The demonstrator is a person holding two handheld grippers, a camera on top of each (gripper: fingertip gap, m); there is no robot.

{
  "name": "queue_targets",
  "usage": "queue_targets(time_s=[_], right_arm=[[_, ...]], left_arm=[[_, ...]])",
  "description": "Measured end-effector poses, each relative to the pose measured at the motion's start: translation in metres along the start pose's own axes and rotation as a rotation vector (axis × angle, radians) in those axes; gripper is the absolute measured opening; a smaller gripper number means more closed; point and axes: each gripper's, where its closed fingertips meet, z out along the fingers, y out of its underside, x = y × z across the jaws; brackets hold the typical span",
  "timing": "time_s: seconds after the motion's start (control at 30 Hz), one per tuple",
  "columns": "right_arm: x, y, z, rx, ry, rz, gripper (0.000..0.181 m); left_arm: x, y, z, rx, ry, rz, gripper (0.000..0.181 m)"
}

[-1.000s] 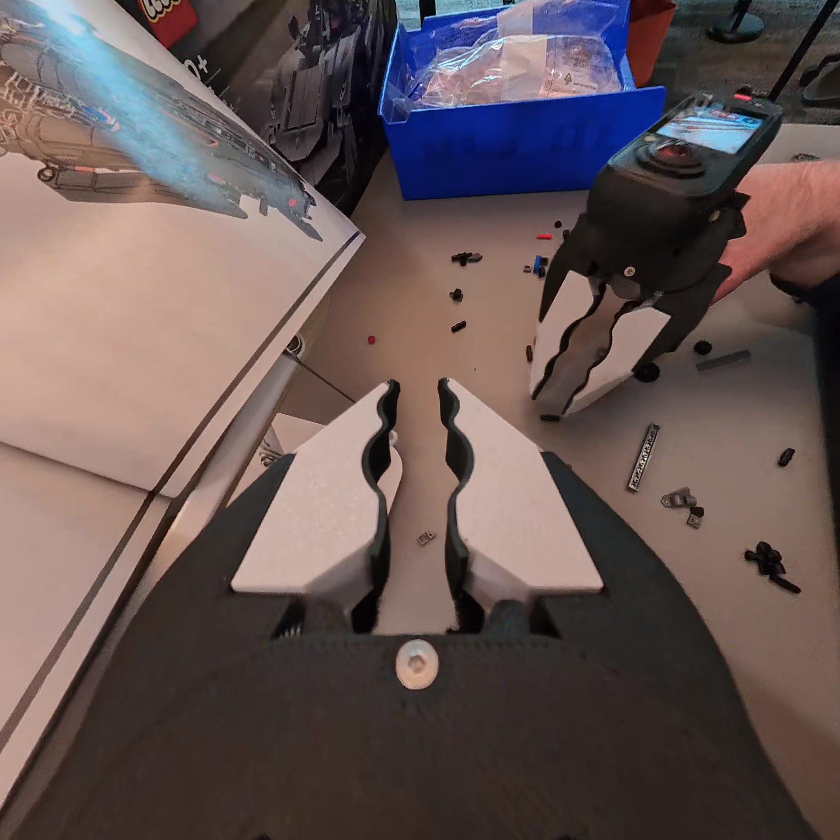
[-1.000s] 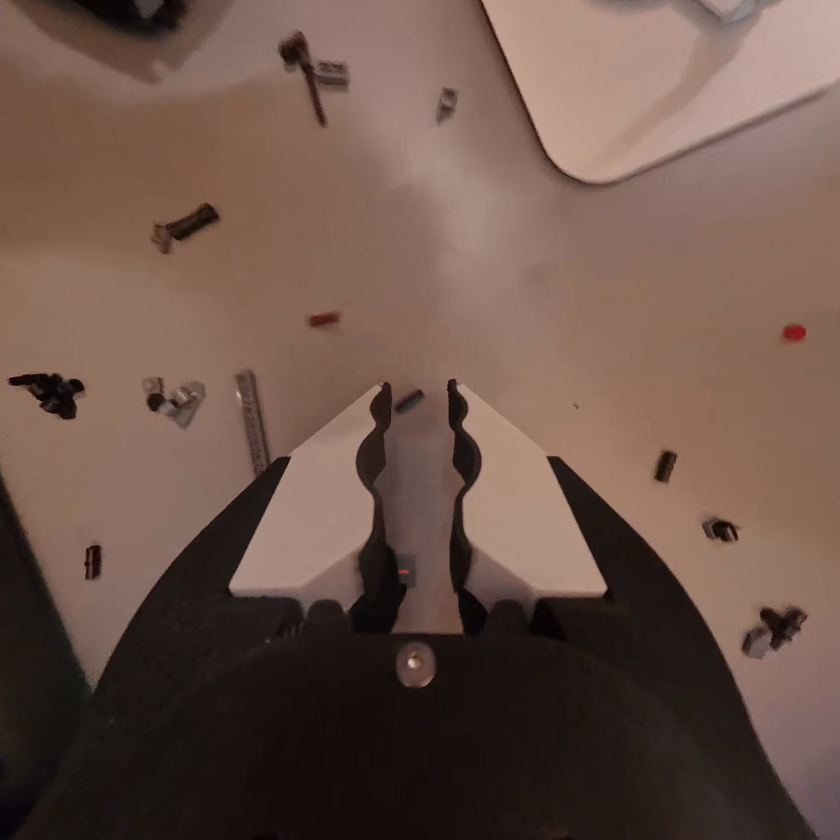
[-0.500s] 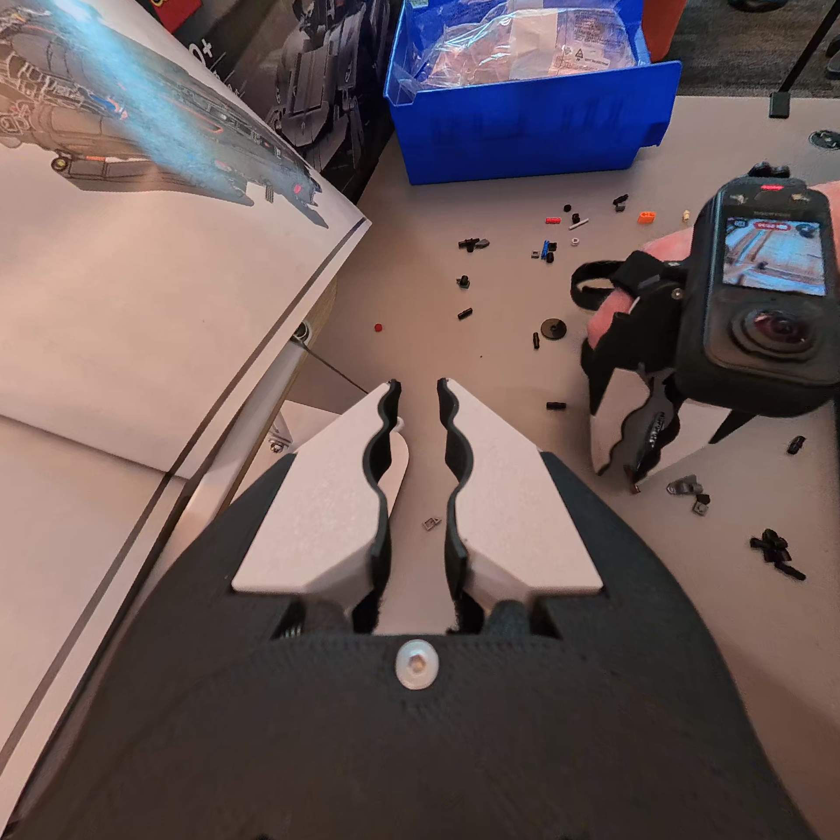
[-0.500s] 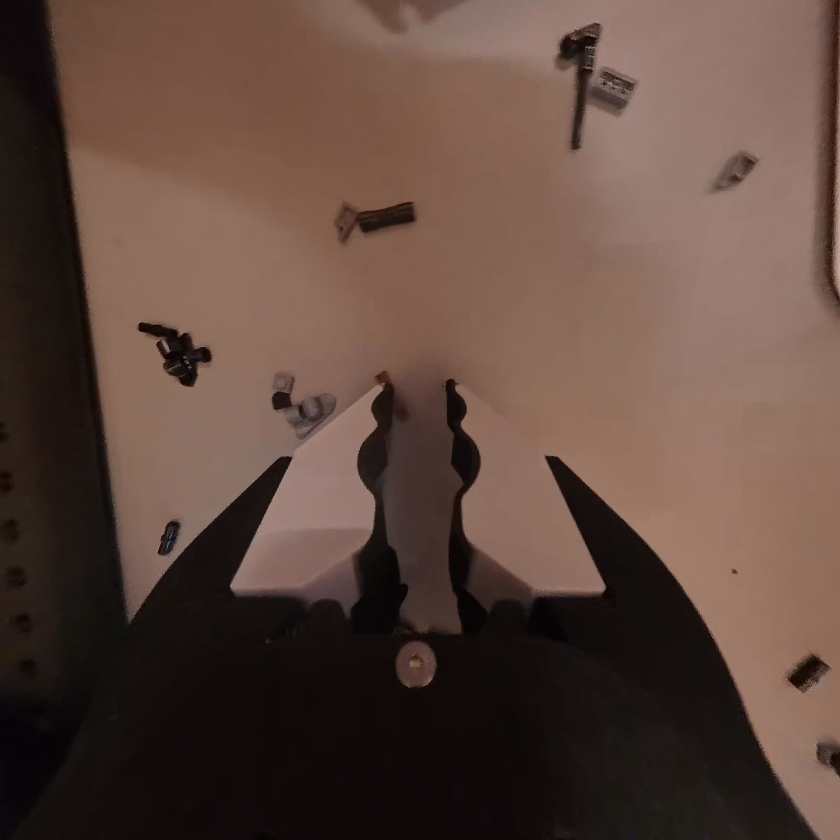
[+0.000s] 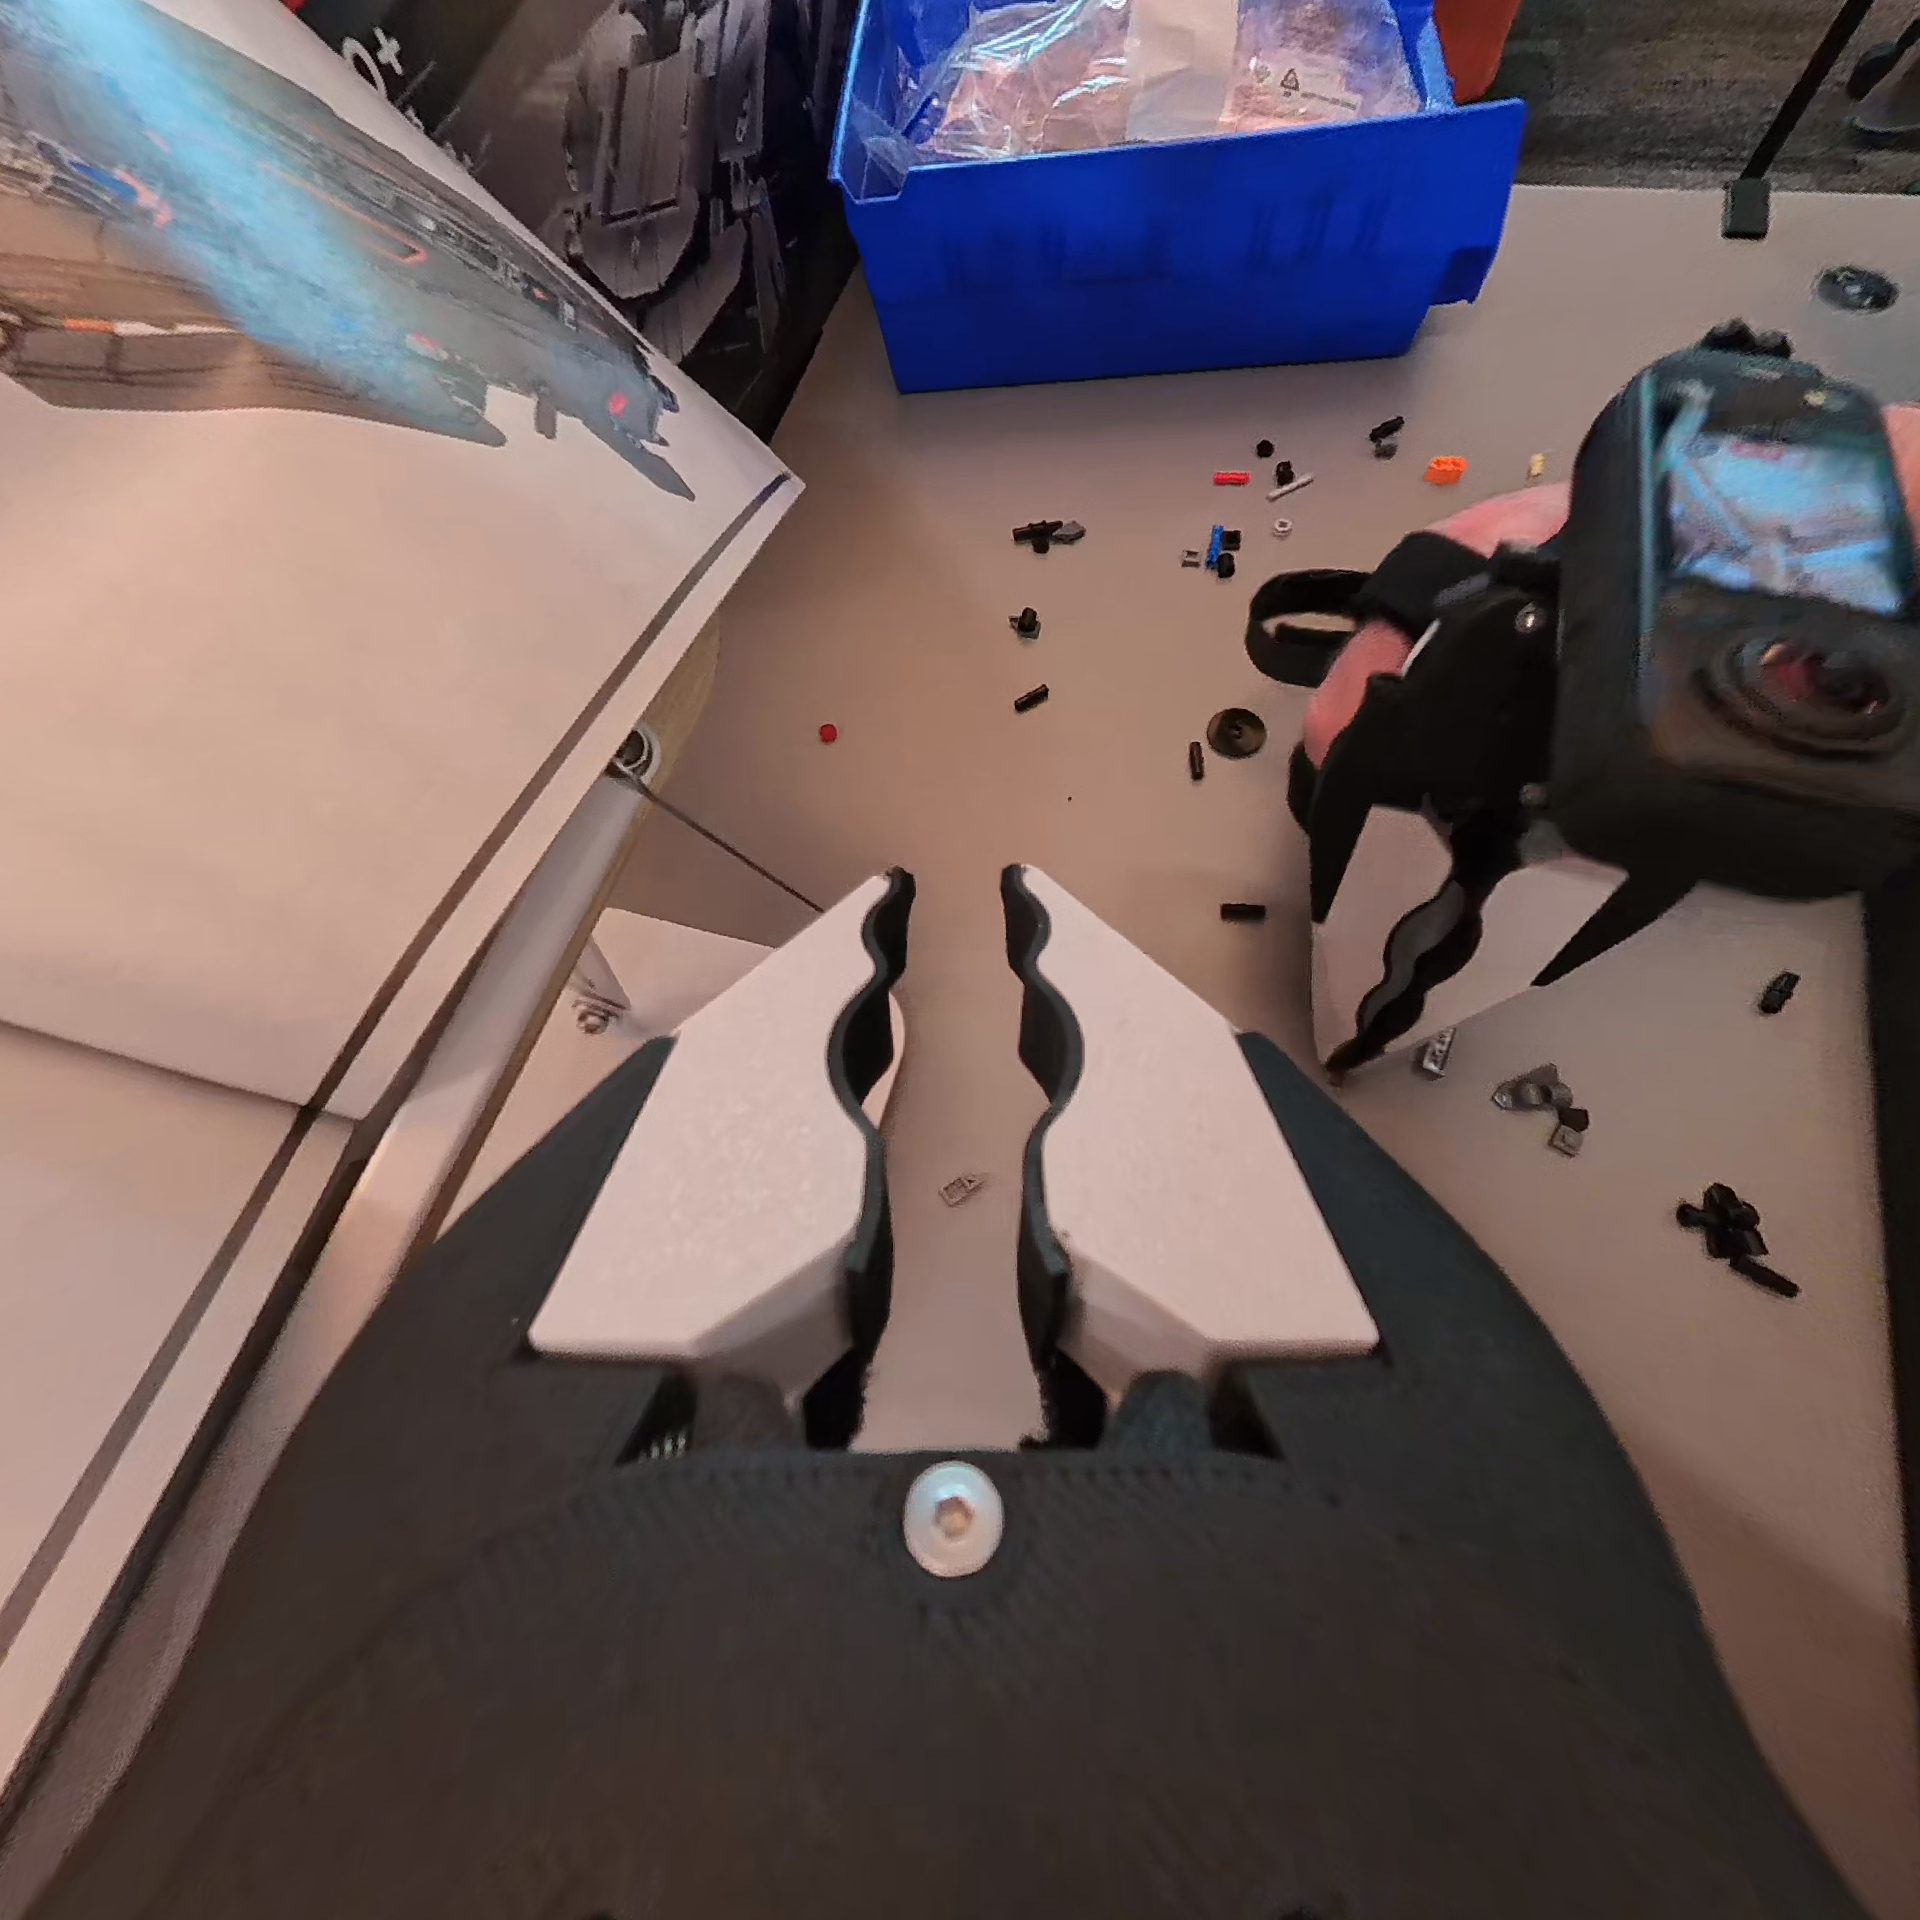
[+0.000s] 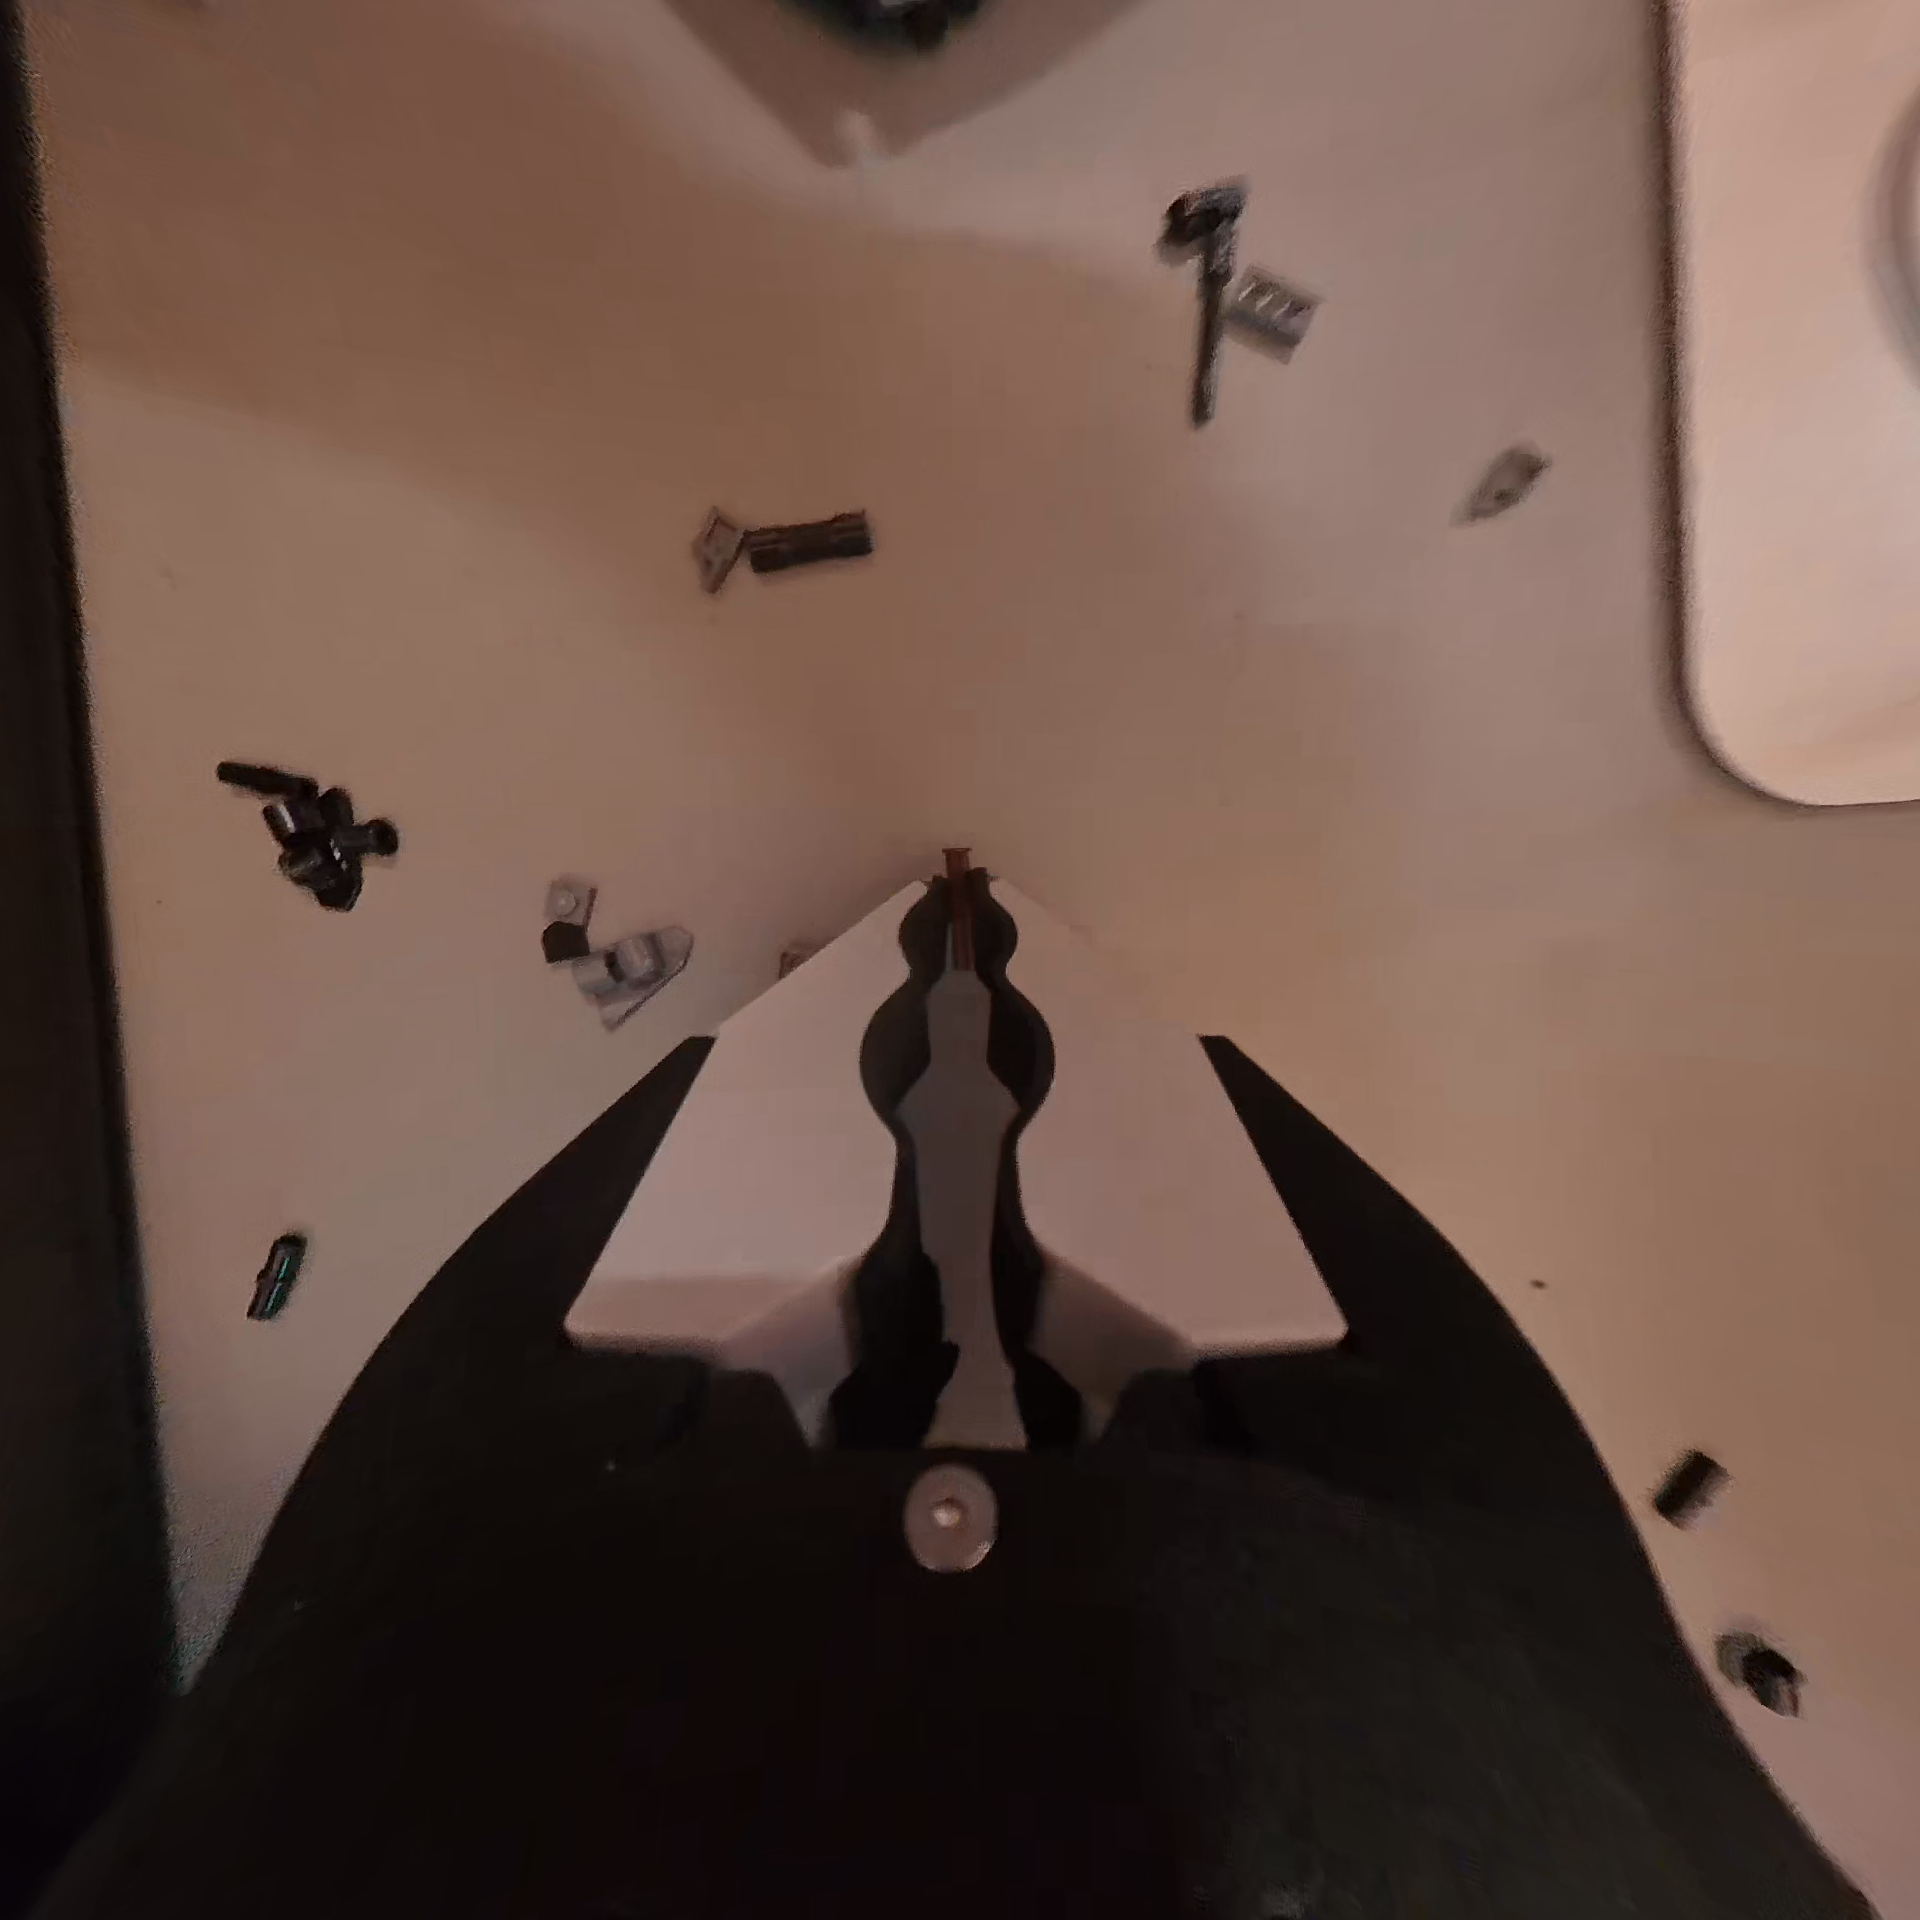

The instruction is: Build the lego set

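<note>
My left gripper (image 5: 956, 883) is open and empty, held above the table beside the open instruction booklet (image 5: 260, 644). A tiny grey piece (image 5: 962, 1189) lies on the table between its fingers. My right gripper (image 6: 958, 883) is shut on a small dark red-brown pin (image 6: 956, 899), which sticks out a little past the fingertips, close to the table. It also shows in the left wrist view (image 5: 1351, 1055), tips down at the table, with a hand behind it. Small black and grey lego pieces (image 6: 312, 831) lie scattered around.
A blue bin (image 5: 1174, 239) with plastic bags stands at the back. The lego box (image 5: 644, 177) stands behind the booklet. Loose pieces (image 5: 1226, 540) lie mid-table, a grey cluster (image 5: 1538, 1101) and a black cluster (image 5: 1730, 1231) at the right. A white sheet (image 6: 1808, 416) lies at the right wrist view's upper right. Left tips to right tips: about 20 cm.
My right gripper has moved nearer across the table, come down and shut on the small red-brown pin. My left gripper has stayed open and almost still.
</note>
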Motion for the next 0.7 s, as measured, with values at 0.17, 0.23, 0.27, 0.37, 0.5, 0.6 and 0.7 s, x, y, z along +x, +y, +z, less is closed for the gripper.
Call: queue_targets(time_s=[0.17, 0.23, 0.27, 0.37, 0.5, 0.6, 0.7], right_arm=[[0.039, -0.022, -0.038, 0.174, 0.237, 0.009, 0.001], [0.053, -0.027, -0.055, 0.232, 0.342, 0.006, 0.001], [0.059, -0.029, -0.063, 0.255, 0.385, 0.001, 0.001], [0.07, -0.034, -0.081, 0.295, 0.499, -0.017, 0.001], [0.076, -0.038, -0.094, 0.316, 0.591, -0.052, 0.001], [0.078, -0.04, -0.1, 0.322, 0.632, -0.071, 0.001], [0.081, -0.037, -0.102, 0.303, 0.666, -0.086, 0.001]], left_arm=[[0.015, 0.004, 0.017, -0.018, 0.095, -0.03, 0.02], [0.02, 0.006, 0.024, -0.03, 0.124, -0.044, 0.02], [0.022, 0.008, 0.028, -0.033, 0.142, -0.054, 0.02], [0.029, 0.013, 0.039, -0.051, 0.195, -0.09, 0.02], [0.037, 0.015, 0.048, -0.05, 0.253, -0.126, 0.021], [0.044, 0.013, 0.052, -0.036, 0.292, -0.14, 0.021], [0.05, 0.009, 0.053, -0.007, 0.34, -0.157, 0.02]])
